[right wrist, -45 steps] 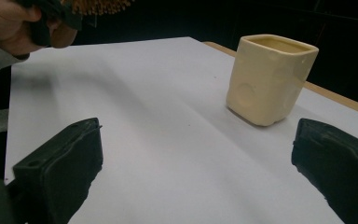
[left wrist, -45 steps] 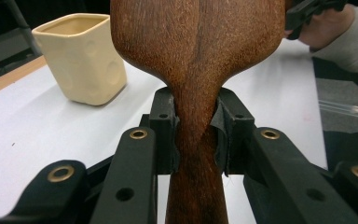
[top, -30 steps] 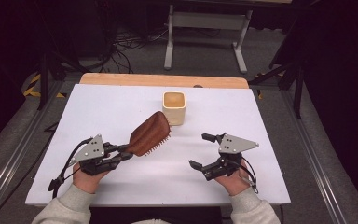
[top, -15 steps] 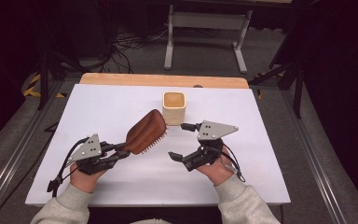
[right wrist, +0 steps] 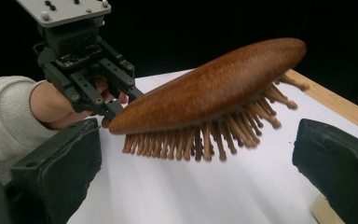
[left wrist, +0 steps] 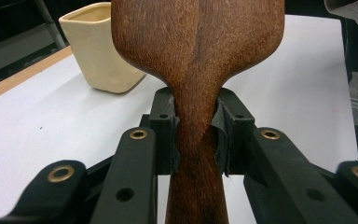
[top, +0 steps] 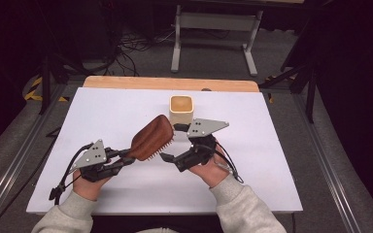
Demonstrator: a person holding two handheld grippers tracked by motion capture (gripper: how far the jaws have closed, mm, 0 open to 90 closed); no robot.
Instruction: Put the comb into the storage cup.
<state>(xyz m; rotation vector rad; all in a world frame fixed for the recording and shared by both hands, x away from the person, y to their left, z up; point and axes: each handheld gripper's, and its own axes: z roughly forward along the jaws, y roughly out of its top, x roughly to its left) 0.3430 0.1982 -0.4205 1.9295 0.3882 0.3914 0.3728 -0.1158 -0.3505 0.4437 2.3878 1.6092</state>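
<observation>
White table (top: 272,160), left tongs (top: 126,158) clamped on hairbrush (top: 151,137) handle.

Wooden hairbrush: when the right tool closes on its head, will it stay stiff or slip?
The wooden hairbrush looks like solid wood, so probably stiff. Its smooth, rounded back may slip between pads. The bristles look thin and could bend; the left tool clamps only the narrow neck, so it may pivot.

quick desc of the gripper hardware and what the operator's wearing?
Both the left gripper and right gripper have black linkage jaws with brass-coloured pivot bushings, a grey three-cornered plate on top with dark dots, and black trailing cables. Sleeves are light grey knit, with cuffs.
</observation>
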